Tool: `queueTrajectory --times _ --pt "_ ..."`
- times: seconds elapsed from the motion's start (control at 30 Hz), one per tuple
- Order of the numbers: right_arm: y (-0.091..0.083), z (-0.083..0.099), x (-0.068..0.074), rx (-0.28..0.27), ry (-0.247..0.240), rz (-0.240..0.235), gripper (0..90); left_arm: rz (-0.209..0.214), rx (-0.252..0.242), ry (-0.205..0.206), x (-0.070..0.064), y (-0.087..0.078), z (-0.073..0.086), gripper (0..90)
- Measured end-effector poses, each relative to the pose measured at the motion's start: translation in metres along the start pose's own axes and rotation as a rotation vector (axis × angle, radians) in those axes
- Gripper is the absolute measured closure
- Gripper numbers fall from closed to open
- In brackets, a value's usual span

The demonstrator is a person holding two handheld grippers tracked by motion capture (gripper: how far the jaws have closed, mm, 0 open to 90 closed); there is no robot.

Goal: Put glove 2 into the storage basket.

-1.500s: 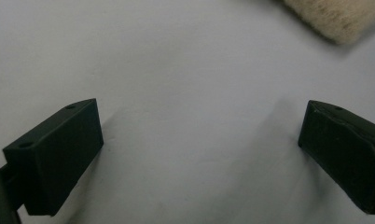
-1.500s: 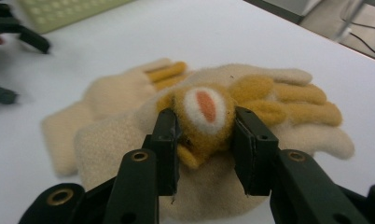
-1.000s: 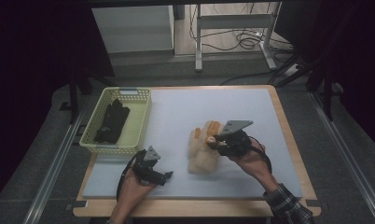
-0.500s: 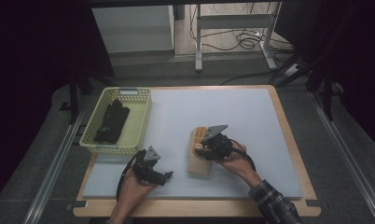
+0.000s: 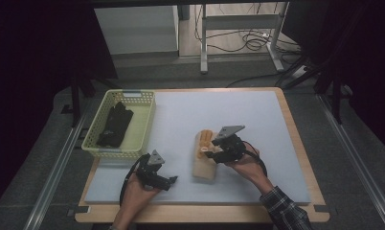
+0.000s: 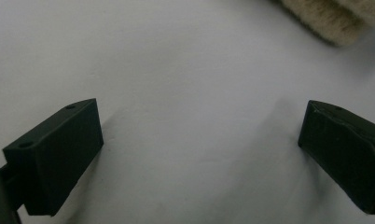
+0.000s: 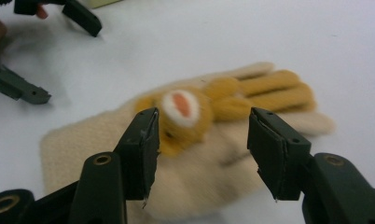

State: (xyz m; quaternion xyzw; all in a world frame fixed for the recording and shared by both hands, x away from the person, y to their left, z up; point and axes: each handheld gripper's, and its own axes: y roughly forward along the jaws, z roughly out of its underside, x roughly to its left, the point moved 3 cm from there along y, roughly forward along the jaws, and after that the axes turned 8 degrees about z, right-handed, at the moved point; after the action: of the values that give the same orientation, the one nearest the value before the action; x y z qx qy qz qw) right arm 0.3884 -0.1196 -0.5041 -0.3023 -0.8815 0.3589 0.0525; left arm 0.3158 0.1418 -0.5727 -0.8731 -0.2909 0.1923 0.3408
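Note:
A cream knitted glove point(image 5: 202, 165) with an orange animal figure point(image 7: 185, 109) sewn on it lies flat on the white mat. My right gripper point(image 5: 210, 151) hovers over the glove's finger end, open, its jaws standing either side of the figure point(image 7: 202, 135) without touching it. My left gripper point(image 5: 170, 181) rests low on the mat to the glove's left, open and holding nothing point(image 6: 199, 126). A corner of the glove point(image 6: 330, 18) shows beyond its jaws. The left gripper point(image 7: 70, 63) also appears far off in the right gripper view.
A pale green plastic basket point(image 5: 147, 120) stands at the mat's left edge with a dark glove-like item point(image 5: 115, 123) inside. The white mat point(image 5: 257, 115) stretches bare behind and to the right of the glove. A wooden table rim point(image 5: 296, 129) frames it.
My right gripper has shifted left over the glove, and the glove now lies flatter and slightly nearer the front. The left gripper has stayed put.

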Motion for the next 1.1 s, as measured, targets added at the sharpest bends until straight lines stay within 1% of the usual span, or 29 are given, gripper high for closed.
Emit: queueTrajectory --times 0.17,0.23,0.3,0.4,0.47,0.53,0.6,0.67,0.77,0.87,0.97,1.1 --pt "-0.009 0.01 -0.013 -0.011 0.052 0.025 43.3 0.001 -0.001 -0.002 0.0 0.0 0.0 0.0" --pt "-0.012 0.016 -0.016 -0.011 0.068 0.028 45.9 0.001 -0.001 -0.003 0.0 0.0 0.0 0.0" --pt "-0.014 0.021 -0.017 -0.008 0.077 0.029 52.5 0.001 -0.001 -0.003 0.0 0.0 0.0 0.0" --pt "-0.017 0.03 -0.015 0.013 0.064 0.034 65.2 0.0 -0.001 -0.001 0.0 0.0 0.0 0.0" --pt "-0.018 0.036 -0.012 0.028 0.065 0.038 73.2 0.001 -0.001 -0.003 0.0 0.0 0.0 0.0" --pt "-0.018 0.043 -0.009 0.036 0.077 0.023 79.5 0.001 -0.001 -0.003 0.0 0.0 0.0 0.0" --pt "-0.017 0.049 -0.005 0.047 0.076 0.004 83.6 0.001 -0.001 -0.003 0.0 0.0 0.0 0.0" --pt "-0.014 0.056 0.0 0.06 0.075 -0.012 85.9 0.001 -0.001 -0.003 0.0 0.0 0.0 0.0" --pt "-0.01 0.06 0.005 0.067 0.079 -0.026 86.7 0.001 -0.001 -0.003 0.0 0.0 0.0 0.0" --pt "-0.005 0.062 0.009 0.07 0.072 -0.04 86.7 0.001 -0.001 -0.003 0.0 0.0 0.0 0.0" --pt "-0.003 0.062 0.012 0.058 0.072 -0.052 86.5 0.001 -0.001 -0.003 0.0 0.0 0.0 0.0" --pt "0.001 0.058 0.016 0.051 0.057 -0.046 86.2 0.001 -0.001 -0.003 0.0 0.0 0.0 0.0"
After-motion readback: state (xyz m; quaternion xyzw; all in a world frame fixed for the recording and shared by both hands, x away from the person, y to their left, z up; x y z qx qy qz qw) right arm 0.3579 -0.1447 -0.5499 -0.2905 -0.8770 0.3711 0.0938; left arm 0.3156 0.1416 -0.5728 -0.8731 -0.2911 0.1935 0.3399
